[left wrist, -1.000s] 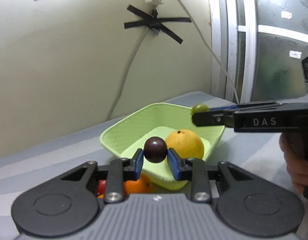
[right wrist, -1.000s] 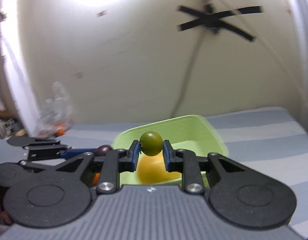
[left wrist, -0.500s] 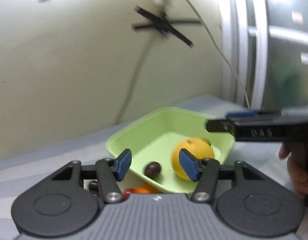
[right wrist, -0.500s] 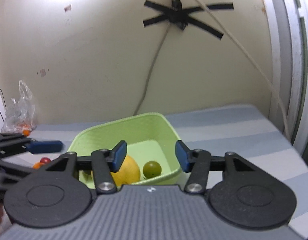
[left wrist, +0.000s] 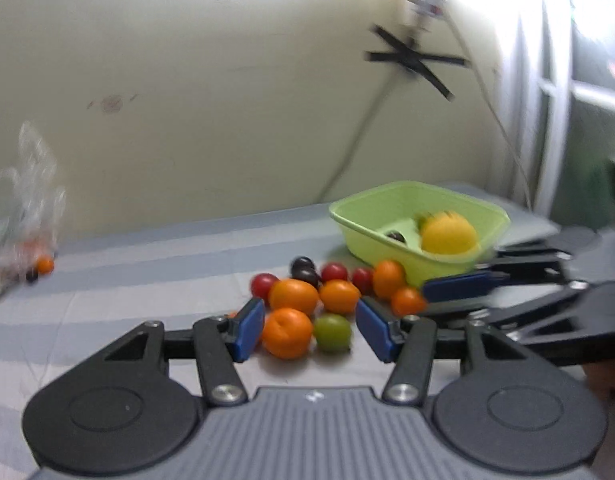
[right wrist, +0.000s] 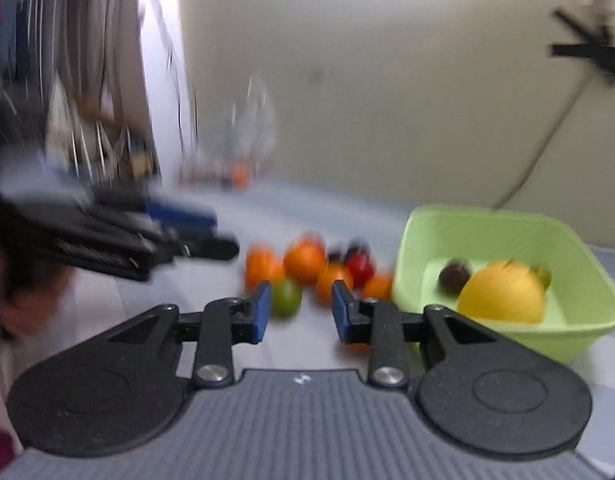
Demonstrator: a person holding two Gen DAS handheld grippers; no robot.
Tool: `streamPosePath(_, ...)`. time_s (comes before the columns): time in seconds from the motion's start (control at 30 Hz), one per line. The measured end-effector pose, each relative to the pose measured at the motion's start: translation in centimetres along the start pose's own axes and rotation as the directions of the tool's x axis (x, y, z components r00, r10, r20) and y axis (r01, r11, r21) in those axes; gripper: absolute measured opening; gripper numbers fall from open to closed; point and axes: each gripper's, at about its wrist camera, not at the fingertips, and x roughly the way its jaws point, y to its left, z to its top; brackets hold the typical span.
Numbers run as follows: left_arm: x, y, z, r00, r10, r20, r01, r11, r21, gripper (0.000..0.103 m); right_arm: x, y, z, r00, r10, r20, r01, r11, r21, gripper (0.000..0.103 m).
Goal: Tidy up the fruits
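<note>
**Both tongs empty over the loose fruit, basin to the right**

The left tongs (left wrist: 310, 330) stand apart and hold nothing. Seen between their blue pads, but lying further away on the striped worktop (left wrist: 147, 264), are an orange fruit (left wrist: 287, 333) and a green fruit (left wrist: 332, 332), side by side and just touching. Beyond these two lies the rest of the pile (left wrist: 327, 284): more orange fruits, some small red ones and a dark plum, close together.

The light green basin (left wrist: 421, 224) stands ahead and to the right of the left tongs, just behind the pile. Its long axis runs from near-left to far-right in this view, and one corner points toward the pile. Inside it lie a large yellow-orange citrus (left wrist: 449, 236), a dark plum (left wrist: 396, 237), and a small green fruit, blurred, behind the citrus.

The right tongs (right wrist: 301, 312) are closing, with nothing between the pads; the green fruit (right wrist: 285, 298) lies on the worktop just beyond the left pad. The basin (right wrist: 567, 320) is directly to the right of these tongs.

In the left wrist view the right tongs (left wrist: 463, 286) reach in from the right, with the tips beside the near wall of the basin. A clear plastic bag (left wrist: 23, 216) lies far to the left, by the wall.
</note>
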Motion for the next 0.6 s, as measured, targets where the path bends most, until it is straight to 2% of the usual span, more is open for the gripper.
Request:
streamPosePath(0.07, 0.4, -1.3, -0.3, 1.000, 0.009, 0.009, -0.010, 0.996, 0.087, 0.052, 1.1, 0.2, -0.3, 0.998, -0.043, -0.055, 0.042, 0.999, -0.019, 0.035)
streamPosePath(0.13, 1.2, -2.5, -0.4, 1.000, -0.011, 0.001, 0.011, 0.988, 0.154, 0.052, 1.0, -0.3, -0.1, 0.997, -0.059, -0.058, 0.060, 0.998, 0.003, 0.035)
streamPosePath(0.23, 3.0, -3.2, -0.5, 0.999, -0.007, -0.032, 0.014, 0.975, 0.222, 0.046, 0.4, -0.8, 0.1, 0.994, -0.097, -0.050, 0.098, 0.995, 0.017, 0.035)
streamPosePath(0.3, 4.2, -2.9, -0.5, 0.998, 0.011, -0.067, 0.005, 0.974, 0.226, 0.044, 0.2, -0.9, 0.2, 0.992, -0.112, -0.056, 0.113, 0.993, 0.016, 0.035)
streamPosePath(0.37, 4.6, -2.3, -0.5, 0.996, 0.036, -0.084, -0.018, 0.979, 0.202, 0.044, 0.6, -0.8, 0.0, 0.991, -0.119, -0.067, 0.120, 0.993, 0.010, 0.035)
streamPosePath(0.5, 2.9, 0.5, -0.5, 0.998, 0.005, -0.059, -0.001, 0.998, 0.068, 0.045, 0.6, 0.2, 0.1, 0.997, -0.079, -0.021, 0.079, 0.997, -0.014, 0.035)
streamPosePath(0.6, 2.9, 2.7, -0.7, 0.995, -0.036, -0.090, 0.031, 0.998, -0.054, 0.045, 0.8, 0.9, 0.1, 0.998, -0.057, 0.012, 0.057, 0.998, -0.026, 0.036)
